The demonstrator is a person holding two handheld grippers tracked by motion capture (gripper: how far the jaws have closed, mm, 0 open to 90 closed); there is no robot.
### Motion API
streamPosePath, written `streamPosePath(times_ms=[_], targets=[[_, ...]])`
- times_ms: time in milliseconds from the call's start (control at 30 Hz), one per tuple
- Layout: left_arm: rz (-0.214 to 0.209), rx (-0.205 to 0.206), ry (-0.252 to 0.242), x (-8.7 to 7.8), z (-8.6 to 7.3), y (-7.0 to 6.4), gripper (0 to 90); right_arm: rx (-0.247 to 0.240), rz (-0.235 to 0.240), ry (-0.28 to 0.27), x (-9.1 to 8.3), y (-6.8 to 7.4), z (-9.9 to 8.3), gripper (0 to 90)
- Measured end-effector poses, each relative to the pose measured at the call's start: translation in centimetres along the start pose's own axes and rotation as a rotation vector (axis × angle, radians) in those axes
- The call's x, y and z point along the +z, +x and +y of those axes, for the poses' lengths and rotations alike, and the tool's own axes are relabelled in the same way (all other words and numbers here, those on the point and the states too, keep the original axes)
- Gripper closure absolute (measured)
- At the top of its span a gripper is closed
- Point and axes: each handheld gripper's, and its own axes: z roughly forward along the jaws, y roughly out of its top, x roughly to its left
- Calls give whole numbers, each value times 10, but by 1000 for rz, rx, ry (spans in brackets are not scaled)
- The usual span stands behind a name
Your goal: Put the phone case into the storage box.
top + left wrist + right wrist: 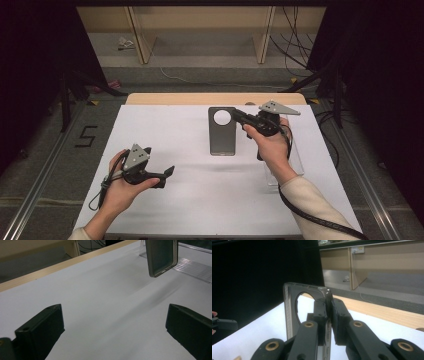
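A dark grey phone case (221, 132) with a round camera hole hangs above the white sheet, gripped at its upper edge beside the hole. My right gripper (236, 116) is shut on that edge; in the right gripper view the jaws (329, 312) pinch the case's rim (291, 307). The left gripper view shows the case's lower end (162, 256) in the air over the sheet. My left gripper (167, 172) is at the near left, open and holding nothing, its jaws (112, 327) wide apart over bare sheet.
A white sheet (175, 200) covers the wooden table (200, 98). A clear plastic stand (295, 160) sits under the right forearm, also seen past the case as a ribbed clear plate (192, 267). Shelving legs and cables lie on the floor beyond.
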Motion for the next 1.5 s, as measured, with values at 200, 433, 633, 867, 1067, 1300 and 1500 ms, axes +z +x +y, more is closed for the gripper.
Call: streamPosePath(times_ms=[200, 433, 633, 867, 1067, 1300, 1500], targets=[[0, -1, -1, 0, 0, 0, 11, 2, -2, -4, -1, -1, 1, 834], [0, -1, -3, -1, 0, 0, 11, 0, -7, -6, -2, -4, 2, 835], [2, -1, -3, -1, -1, 0, 12, 1, -11, -10, -4, -6, 3, 835], [3, -2, -4, -2, -1, 1, 12, 1, -16, -17, -5, -8, 5, 834], [5, -3, -4, -3, -2, 2, 13, 3, -23, -22, -7, -10, 6, 835], [8, -1, -5, -4, -2, 2, 14, 4, -29, -28, -9, -11, 7, 835], [8, -2, -7, -4, -3, 3, 15, 4, -34, -29, -10, -13, 8, 835]])
